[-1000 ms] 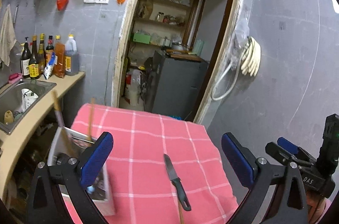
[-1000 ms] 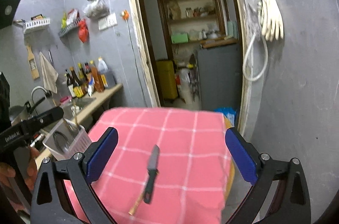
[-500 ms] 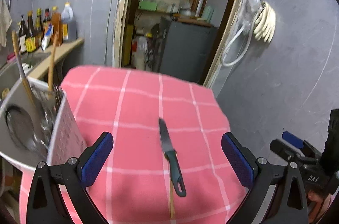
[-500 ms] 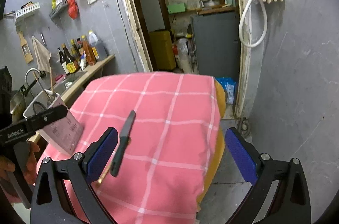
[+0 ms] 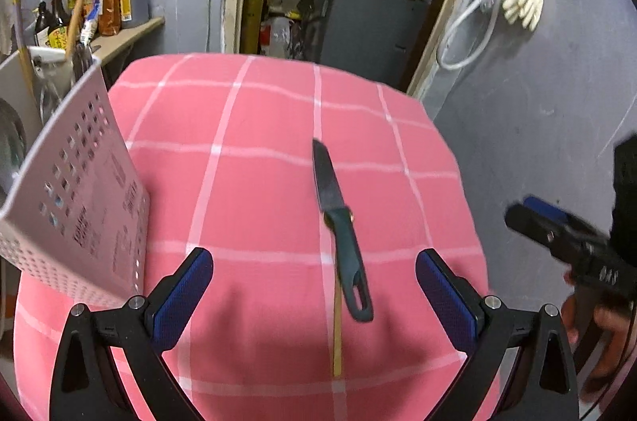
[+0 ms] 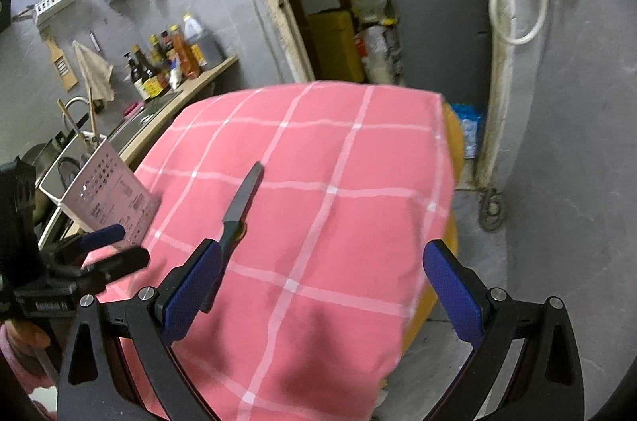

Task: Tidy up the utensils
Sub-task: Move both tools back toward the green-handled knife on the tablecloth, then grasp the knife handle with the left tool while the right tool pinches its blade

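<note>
Knife [image 5: 336,218] lies flat on the pink checked cloth [image 5: 247,126] covering the worktop, centre of the left wrist frame, blade toward the top, dark green handle toward me. A thin wooden stick [image 5: 337,333] lies partly under the handle, reaching toward the lower edge. White perforated utensil holder [image 5: 79,206] stands at the left edge of the frame, tilted, with wooden handles rising from it. My left gripper [image 5: 314,295] is spread wide, fingers [image 5: 181,295] empty, above the cloth near the handle. My right gripper [image 6: 322,295] is likewise spread and empty; in its frame the knife [image 6: 243,200] sits left of centre, handle hidden behind the left finger.
</note>
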